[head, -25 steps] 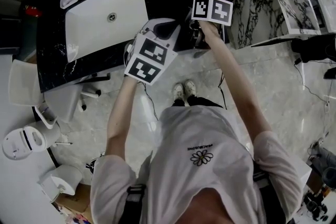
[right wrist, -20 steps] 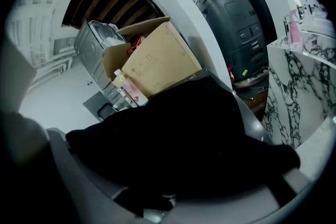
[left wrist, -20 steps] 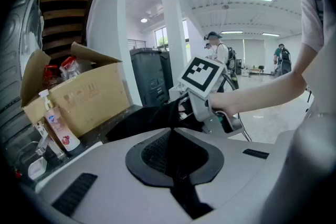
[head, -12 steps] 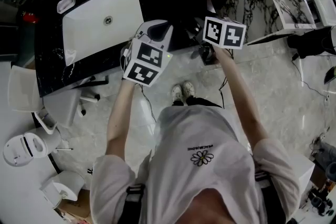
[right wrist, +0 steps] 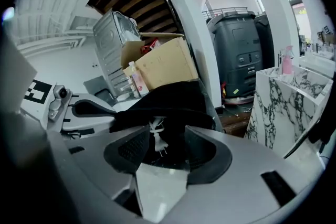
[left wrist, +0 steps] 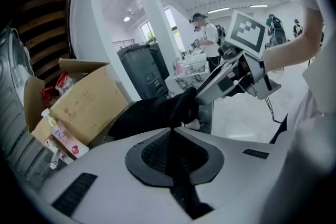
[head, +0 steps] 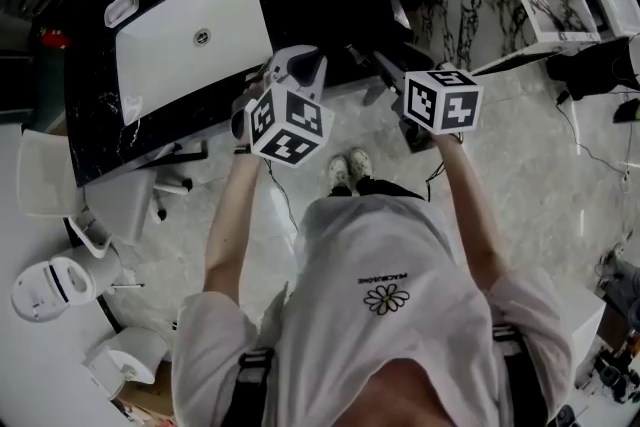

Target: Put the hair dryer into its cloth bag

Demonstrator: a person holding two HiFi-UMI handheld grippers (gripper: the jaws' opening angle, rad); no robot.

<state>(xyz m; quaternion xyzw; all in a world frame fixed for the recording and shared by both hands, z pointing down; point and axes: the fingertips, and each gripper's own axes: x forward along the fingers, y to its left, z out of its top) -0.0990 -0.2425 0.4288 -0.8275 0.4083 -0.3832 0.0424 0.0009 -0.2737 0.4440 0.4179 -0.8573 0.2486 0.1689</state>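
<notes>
Left gripper (left wrist: pixel 171 131) clamps the black cloth bag (left wrist: pixel 152 113); your right gripper (right wrist: pixel 167 131) gapes empty at its mouth. Hair dryer unseen, likely inside, white plug (right wrist: pixel 158 141) dangling: that one-sided hold could spill it.

Counts in view: two grippers, the left gripper (left wrist: pixel 170 136) and the right gripper (right wrist: pixel 160 150), with two marker cubes, a left cube (head: pixel 288 123) and a right cube (head: pixel 442 100). One black cloth bag (right wrist: pixel 168 102). One white plug (right wrist: pixel 159 139) (its cord mostly hidden). One sink (head: pixel 190 35). One cardboard box (right wrist: pixel 163 63). Two dark bins (right wrist: pixel 236 50). Two shoes (head: pixel 341 175).
</notes>
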